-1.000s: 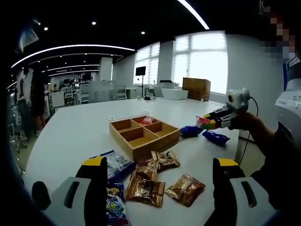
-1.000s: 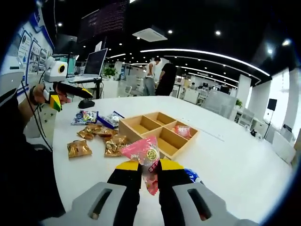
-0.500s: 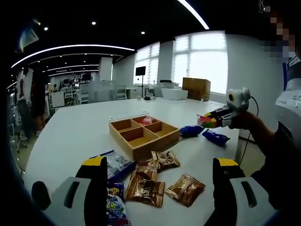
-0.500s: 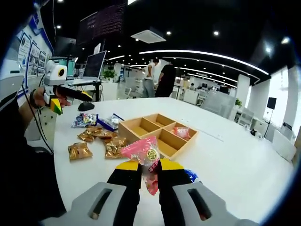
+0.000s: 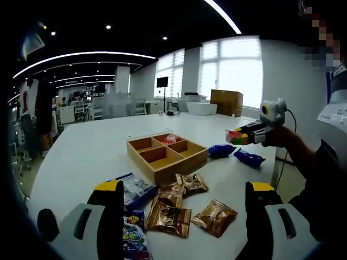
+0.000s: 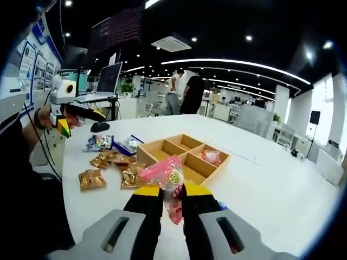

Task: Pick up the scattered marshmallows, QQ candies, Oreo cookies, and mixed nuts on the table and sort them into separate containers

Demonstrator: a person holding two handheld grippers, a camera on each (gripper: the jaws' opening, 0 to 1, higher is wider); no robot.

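While it is pinched between the closed yellow-tipped jaws of the right gripper (image 6: 164, 196), a pink candy packet (image 6: 167, 179) stands up from the jaw tips, held above the white table (image 6: 271, 179). Just beyond that packet, straight ahead of the right gripper, sits a wooden tray (image 6: 184, 157) divided into four compartments; its far right compartment holds another pink packet (image 6: 210, 157), and the other three look bare. To the left of the tray from this gripper lie several brown foil packets (image 6: 91, 179), and farther off a clear blue-edged packet (image 6: 129, 144) beside a colourful printed packet (image 6: 97, 142). A scrap of blue wrapper (image 6: 222, 206) peeks out just right of the jaws.

From the left gripper view, the left gripper (image 5: 184, 203) hangs with its jaws spread wide and nothing between them. The brown foil packets (image 5: 214, 218) lie directly ahead between the jaw tips, the clear blue-edged packet (image 5: 135, 189) and colourful printed packet (image 5: 133, 241) just by the left jaw. The wooden tray (image 5: 167, 156) stands beyond them. Past the tray to the right lie two blue packets (image 5: 248, 158), with the right gripper (image 5: 238, 136) and its pink candy packet (image 5: 233, 135) hovering above them, gripped in a person's hand (image 5: 276, 138). In the right gripper view the left gripper (image 6: 81, 115) shows far to the left, above the table edge.
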